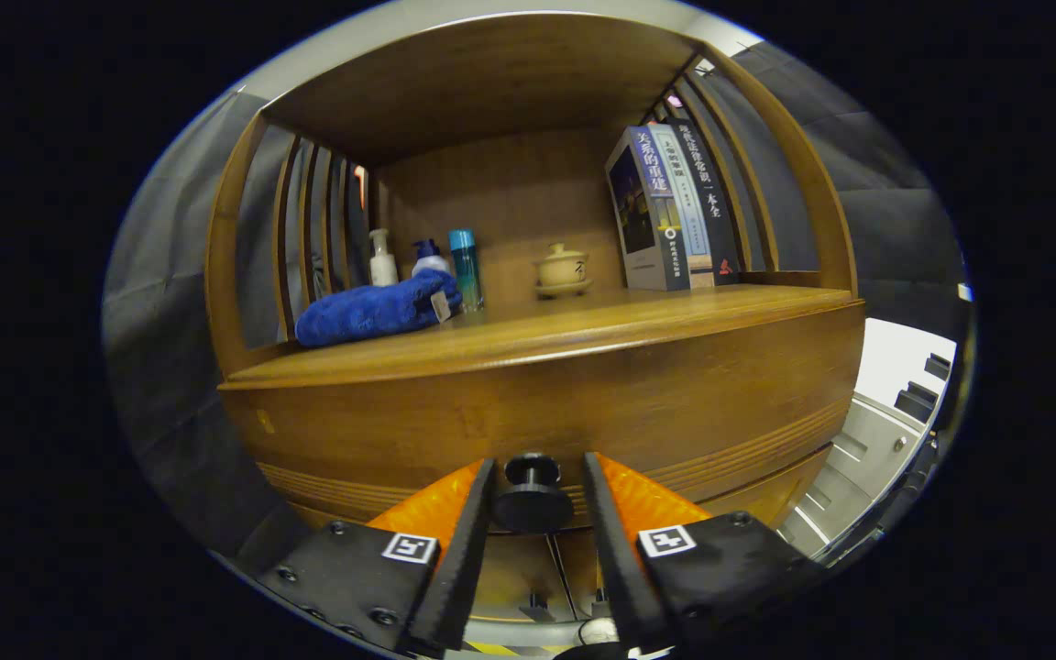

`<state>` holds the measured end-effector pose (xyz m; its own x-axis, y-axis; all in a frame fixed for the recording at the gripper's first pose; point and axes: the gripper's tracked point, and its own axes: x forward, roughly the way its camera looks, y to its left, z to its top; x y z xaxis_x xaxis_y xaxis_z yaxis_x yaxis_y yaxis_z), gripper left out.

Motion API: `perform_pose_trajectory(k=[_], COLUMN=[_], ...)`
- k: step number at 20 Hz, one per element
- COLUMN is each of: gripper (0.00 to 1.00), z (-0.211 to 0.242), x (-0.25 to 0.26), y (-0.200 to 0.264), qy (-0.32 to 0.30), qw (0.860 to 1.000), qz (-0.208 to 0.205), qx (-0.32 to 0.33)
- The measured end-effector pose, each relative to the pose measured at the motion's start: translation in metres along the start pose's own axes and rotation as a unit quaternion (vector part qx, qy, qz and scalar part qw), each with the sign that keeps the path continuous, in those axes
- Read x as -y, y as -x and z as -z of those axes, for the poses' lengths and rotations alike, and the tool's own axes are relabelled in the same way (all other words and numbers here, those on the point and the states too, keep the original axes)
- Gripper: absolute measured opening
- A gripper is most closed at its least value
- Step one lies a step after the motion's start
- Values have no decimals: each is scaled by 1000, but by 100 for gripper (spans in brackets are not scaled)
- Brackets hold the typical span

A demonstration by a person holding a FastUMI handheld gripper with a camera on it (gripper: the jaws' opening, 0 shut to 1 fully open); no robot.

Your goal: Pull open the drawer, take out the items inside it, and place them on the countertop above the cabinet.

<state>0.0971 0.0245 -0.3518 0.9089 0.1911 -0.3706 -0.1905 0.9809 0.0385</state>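
Tongs (533,500) at the front of a wooden cabinet (546,403), held low and level and aimed straight at the drawer front (381,431). The two fingers (459,550) reach forward on either side of the dark round drawer knob (532,495), which sits between them near their tips. The fingers stand close beside the knob's disc; whether both press on it cannot be told from this angle, so the tongs are best read as narrowed around the knob, with the grip itself unconfirmed. The drawer front lies flush with the cabinet face, with ribbed grooves running along its lower edge, and its contents are hidden. Above it, the wooden table (528,335) forms the floor of an open shelf with slatted sides. On the table, toward the left, lies a rolled blue towel (372,312); just behind it stand a small white pump bottle (382,259), a blue-capped pump bottle (429,257) and a slim teal bottle (466,268). Near the middle, against the back panel, sits a small lidded ceramic cup on a saucer (562,270). To the right, a row of upright books (670,211) leans slightly against the slatted side. A pale grey unit (867,449) stands beside the cabinet on the right.
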Motion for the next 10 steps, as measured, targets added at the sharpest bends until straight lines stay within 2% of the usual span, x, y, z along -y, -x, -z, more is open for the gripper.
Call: perform_pose_trajectory(k=[2,5,8,10], gripper=[55,49,39,39], z=[-4,-1,-1,2], x=[2,3,4,4], y=[-1,-1,2,16], qy=[9,-8,5,6], qw=[1000,1000,1000,1000], qz=[-2,-4,9,13], qx=[3,-11,-17,-14])
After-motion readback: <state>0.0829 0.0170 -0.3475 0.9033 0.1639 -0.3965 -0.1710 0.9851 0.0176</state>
